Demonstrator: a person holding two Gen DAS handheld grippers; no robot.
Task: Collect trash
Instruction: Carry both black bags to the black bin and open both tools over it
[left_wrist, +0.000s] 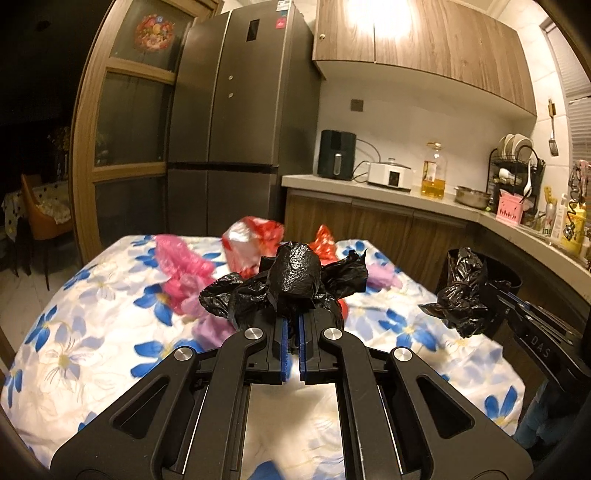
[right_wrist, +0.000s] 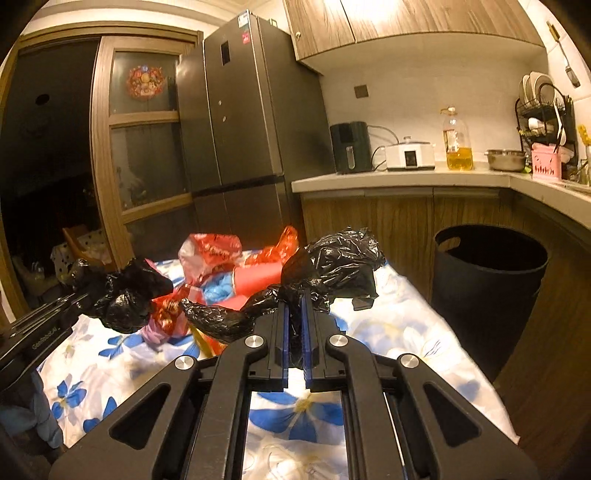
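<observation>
My left gripper (left_wrist: 293, 325) is shut on a crumpled black plastic bag (left_wrist: 295, 282), held above the floral table (left_wrist: 92, 332). My right gripper (right_wrist: 294, 314) is shut on a second black plastic bag (right_wrist: 332, 266), also above the table. The right gripper with its bag (left_wrist: 461, 295) shows at the right of the left wrist view; the left gripper with its bag (right_wrist: 125, 295) shows at the left of the right wrist view. Red and white bags (right_wrist: 210, 254), pink wrap (left_wrist: 181, 266) and purple scraps (left_wrist: 208, 328) lie on the table. A black trash bin (right_wrist: 487, 280) stands right of the table.
A dark fridge (right_wrist: 240, 122) stands behind the table. The counter (right_wrist: 406, 177) holds an air fryer (right_wrist: 351, 147), a white cooker (right_wrist: 410, 155), an oil bottle (right_wrist: 458, 144), a steel bowl (right_wrist: 506, 158) and a dish rack (right_wrist: 546, 122). A sliding door (right_wrist: 144, 136) is at left.
</observation>
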